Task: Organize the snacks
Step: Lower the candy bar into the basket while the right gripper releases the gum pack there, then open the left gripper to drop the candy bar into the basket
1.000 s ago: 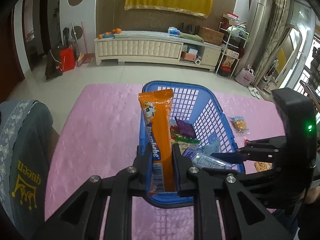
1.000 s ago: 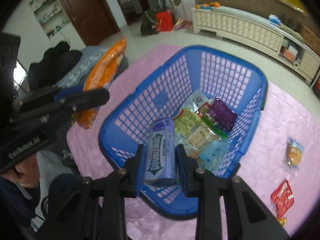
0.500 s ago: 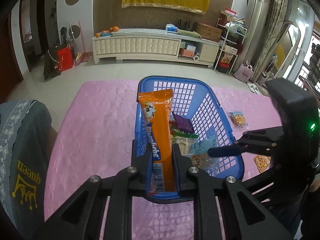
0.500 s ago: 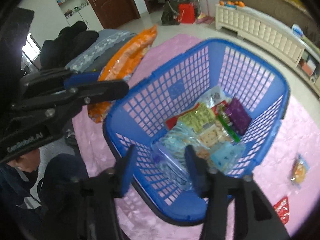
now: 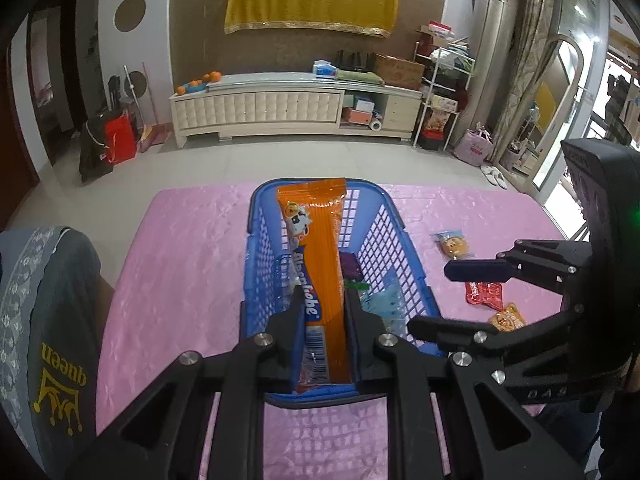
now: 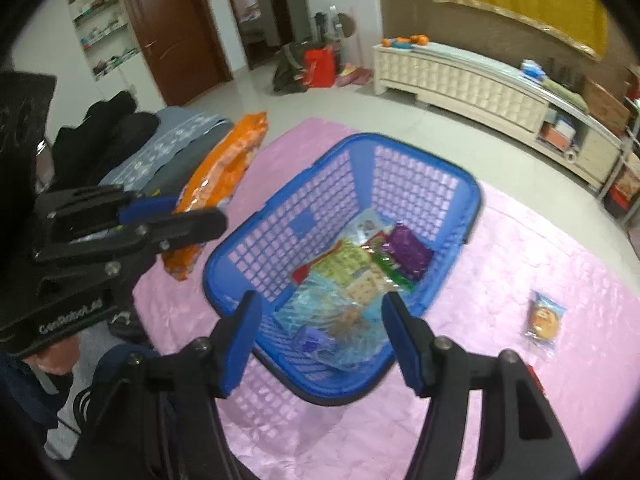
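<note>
My left gripper [image 5: 322, 300] is shut on a long orange Alpenliebe snack pack [image 5: 318, 256], held upright over the near end of the blue mesh basket [image 5: 404, 236]. In the right wrist view the basket [image 6: 280, 236] holds several snack packs, among them a purple one [image 6: 408, 250] and a blue Doublemint pack [image 6: 316, 340] lying at its near end. My right gripper [image 6: 322, 316] is open and empty just above the basket's near rim. The left gripper [image 6: 200, 216] with the orange pack [image 6: 224, 176] shows at the left.
A pink cloth [image 5: 180, 280] covers the table. To the right of the basket lie a biscuit packet [image 5: 452, 244], a red packet [image 5: 484, 292] and an orange packet [image 5: 506, 318]. The biscuit packet also shows in the right wrist view [image 6: 544, 318]. A grey cushion [image 5: 44, 320] lies at the left.
My right gripper opened and let the Doublemint pack drop into the basket, then pulled back. My left gripper still holds the orange pack and has risen slightly.
</note>
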The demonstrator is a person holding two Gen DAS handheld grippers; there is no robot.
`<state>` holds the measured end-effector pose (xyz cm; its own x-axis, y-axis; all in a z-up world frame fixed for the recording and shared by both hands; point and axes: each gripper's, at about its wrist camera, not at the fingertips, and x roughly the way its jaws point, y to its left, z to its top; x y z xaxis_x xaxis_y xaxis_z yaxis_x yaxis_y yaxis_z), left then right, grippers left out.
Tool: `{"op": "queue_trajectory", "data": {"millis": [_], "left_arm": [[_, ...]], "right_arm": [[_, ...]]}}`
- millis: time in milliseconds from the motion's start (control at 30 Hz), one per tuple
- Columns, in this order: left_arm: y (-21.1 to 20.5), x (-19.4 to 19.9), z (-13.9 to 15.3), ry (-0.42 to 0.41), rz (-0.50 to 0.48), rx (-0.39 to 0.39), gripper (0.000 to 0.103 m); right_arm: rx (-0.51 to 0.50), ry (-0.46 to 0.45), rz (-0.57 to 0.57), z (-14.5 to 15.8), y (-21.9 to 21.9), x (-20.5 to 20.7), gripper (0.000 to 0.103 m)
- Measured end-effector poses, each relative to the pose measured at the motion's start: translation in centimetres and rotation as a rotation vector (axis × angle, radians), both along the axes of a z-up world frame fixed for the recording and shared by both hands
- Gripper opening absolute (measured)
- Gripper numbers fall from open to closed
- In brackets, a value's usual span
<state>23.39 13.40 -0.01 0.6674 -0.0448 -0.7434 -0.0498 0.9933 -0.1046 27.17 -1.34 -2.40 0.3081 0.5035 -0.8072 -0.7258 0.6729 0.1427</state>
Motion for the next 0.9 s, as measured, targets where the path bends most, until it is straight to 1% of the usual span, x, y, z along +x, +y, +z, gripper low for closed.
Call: {"op": "queue_trajectory", "data": {"millis": [100, 200, 333, 467, 567, 700, 900], "left_arm": [[-0.4, 1.1, -0.2, 0.013, -0.012, -0.009, 0.016], [-0.6, 2.2, -0.8, 0.035, -0.024, -0.034, 0.016], [-1.1, 4.0, -1.5, 0.069, -0.038, -0.043, 0.016], [-1.9, 5.9, -2.1, 0.089, -0.053, -0.047, 0.016], [-2.5, 7.5, -2.7, 0.103, -0.065, -0.034, 0.016], [-3.0, 9.6, -3.8, 0.129, -0.078, -0.027, 0.016], [-3.8, 12.5, -5.8, 0.169, -0.096, -0.023, 0.016]], "right_arm": [[0.002, 0.0, -0.05, 0.0, -0.9, 0.9, 0.067], [0.037, 0.019, -0.095, 0.1, -2.0, 2.1, 0.067], [0.042, 0.002, -0.159, 0.1, -2.9, 3.3, 0.067], [0.029, -0.006, -0.186, -0.8, -3.3, 4.4, 0.067], [0.024, -0.019, -0.205, -1.5, -3.8, 4.9, 0.067], [0.054, 0.014, -0.223, -2.7, -4.6, 6.4, 0.067], [0.077, 0.026, -0.264, -3.5, -5.5, 8.0, 0.067]]}}
